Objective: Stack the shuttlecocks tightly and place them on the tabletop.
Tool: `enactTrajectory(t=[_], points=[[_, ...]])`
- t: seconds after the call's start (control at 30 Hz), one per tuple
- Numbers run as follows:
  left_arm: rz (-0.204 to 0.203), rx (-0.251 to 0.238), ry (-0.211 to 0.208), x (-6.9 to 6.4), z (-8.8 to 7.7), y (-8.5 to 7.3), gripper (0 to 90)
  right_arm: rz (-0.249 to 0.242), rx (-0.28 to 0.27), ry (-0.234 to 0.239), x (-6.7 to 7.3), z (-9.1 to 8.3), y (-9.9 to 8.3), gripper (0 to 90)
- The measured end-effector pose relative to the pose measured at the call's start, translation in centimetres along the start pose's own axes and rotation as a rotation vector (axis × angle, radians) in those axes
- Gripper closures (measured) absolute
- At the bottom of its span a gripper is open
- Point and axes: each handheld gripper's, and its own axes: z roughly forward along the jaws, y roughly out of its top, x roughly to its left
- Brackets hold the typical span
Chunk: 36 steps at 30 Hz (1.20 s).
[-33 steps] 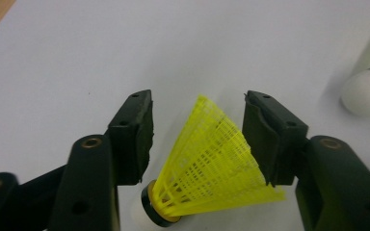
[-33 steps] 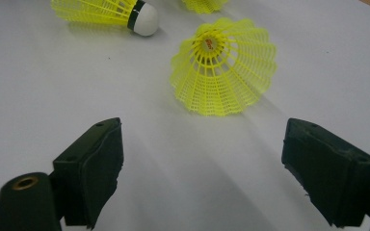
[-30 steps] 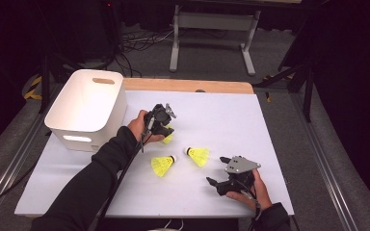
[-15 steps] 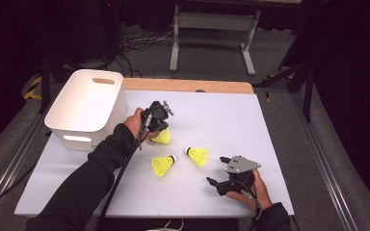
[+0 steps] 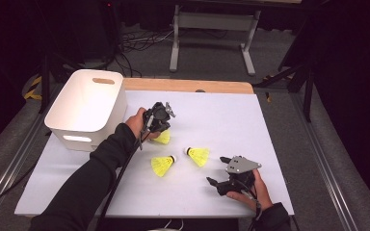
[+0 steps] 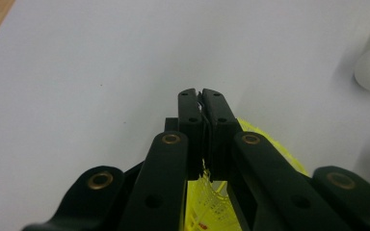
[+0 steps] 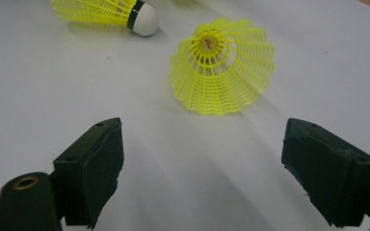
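Observation:
Three yellow shuttlecocks lie on the white table. My left gripper (image 5: pixel 160 129) points down near the white bin and is shut on the skirt of one shuttlecock (image 5: pixel 164 138). In the left gripper view its jaws (image 6: pixel 201 98) meet with yellow mesh (image 6: pixel 207 202) pinched between them. My right gripper (image 5: pixel 217 185) rests at the front right, open and holding nothing. In the right gripper view its open jaws (image 7: pixel 212 168) face the open skirt of a second shuttlecock (image 7: pixel 221 67) lying just ahead. The third shuttlecock (image 7: pixel 111 12) lies beyond, white cork to the right.
A white bin (image 5: pixel 84 103) with handle cut-outs stands at the table's left rear. A wooden strip (image 5: pixel 188 85) runs along the far edge. The loose shuttlecocks (image 5: pixel 163 165) (image 5: pixel 197 155) lie mid-table between the two hands. A cable trails from the left gripper along the sleeve.
The left gripper has shifted slightly over the shuttlecock near the bin, which has slid a little leftward with it. The right hand and the other two shuttlecocks have kept still.

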Motion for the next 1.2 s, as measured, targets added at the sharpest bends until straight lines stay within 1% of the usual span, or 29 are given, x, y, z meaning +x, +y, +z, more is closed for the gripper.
enactTrajectory(t=[0.03,0.1,0.13,0.2,0.23,0.27,0.33,0.4,0.43,0.47,0.5,0.53,0.57,0.6,0.67,0.7,0.77,0.83,0.9,0.93,0.97,1.03,1.1,1.2], points=[[0.008,0.003,0.000,-0.1,0.0,0.1,87.7,-0.002,-0.002,-0.002,0.0,0.0,0.0,15.9],[0.030,0.013,0.035,-0.1,-0.2,0.2,87.8,-0.002,-0.001,-0.003,0.0,0.0,0.0,15.9],[0.038,0.011,0.036,0.1,-0.4,0.2,87.8,-0.001,0.000,-0.003,0.0,0.0,0.0,15.9],[0.032,0.003,0.032,0.3,-0.6,0.1,87.8,0.002,-0.004,-0.001,0.0,0.0,0.0,15.9],[0.045,0.011,0.046,0.6,-0.9,-0.1,87.8,0.002,-0.004,-0.002,0.0,0.0,0.0,16.0],[0.045,0.011,0.046,0.6,-0.9,-0.1,87.9,0.003,-0.004,-0.003,0.0,0.0,0.0,16.0],[0.050,0.012,0.067,1.1,-1.3,-0.4,87.9,0.003,-0.004,-0.003,0.0,0.0,0.0,16.0],[0.044,0.014,0.059,1.2,-1.4,-0.5,87.7,0.002,-0.003,-0.004,0.0,0.0,0.0,16.0],[0.027,-0.003,0.041,1.4,-1.3,-0.9,87.6,0.000,-0.002,-0.004,0.0,0.0,0.0,16.0],[0.027,-0.003,0.041,1.4,-1.3,-0.9,87.5,0.000,-0.002,-0.004,0.0,0.0,0.0,16.0],[0.018,-0.021,0.038,1.6,-1.0,-1.2,87.4,0.000,-0.004,-0.004,0.1,0.0,0.0,16.0],[0.018,-0.021,0.038,1.6,-1.0,-1.2,87.1,0.000,-0.004,-0.003,0.1,0.0,0.0,16.0],[0.013,-0.039,0.034,1.6,-1.0,-1.3,87.0,0.000,-0.003,-0.004,0.1,0.0,0.0,16.0],[0.006,-0.047,0.030,1.5,-0.8,-1.5,87.0,0.000,-0.003,-0.004,0.1,0.0,0.0,16.0],[-0.005,-0.064,-0.002,1.5,-0.6,-1.6,86.3,-0.002,-0.001,-0.003,0.1,0.0,0.0,16.0],[-0.004,-0.060,-0.008,1.4,-0.5,-1.6,86.2,-0.003,0.000,-0.002,0.1,0.0,0.0,16.0],[0.005,-0.065,-0.007,1.0,-0.2,-1.5,85.7,-0.004,0.000,-0.002,0.1,0.1,0.0,15.9],[0.015,-0.053,-0.004,0.8,0.0,-1.3,85.3,0.000,0.000,-0.002,0.1,0.0,0.0,15.9],[0.013,-0.057,-0.005,0.7,0.3,-1.2,84.1,0.000,0.000,-0.002,0.1,0.1,0.0,15.9],[0.014,-0.048,-0.003,0.6,0.4,-1.1,83.5,-0.001,0.000,-0.002,0.1,0.1,0.0,15.9],[0.010,-0.047,0.004,0.6,0.5,-1.1,82.7,-0.001,0.000,-0.001,0.1,0.1,0.0,15.9],[0.008,-0.041,-0.007,0.6,0.8,-1.1,81.8,-0.003,0.002,0.000,0.1,0.1,0.0,15.9],[0.003,-0.030,0.002,0.6,1.1,-1.1,80.1,-0.002,0.002,0.003,0.1,0.1,0.0,15.9],[-0.013,-0.050,0.015,0.7,1.3,-1.2,78.3,0.001,0.000,0.001,0.1,0.1,0.0,15.9]])
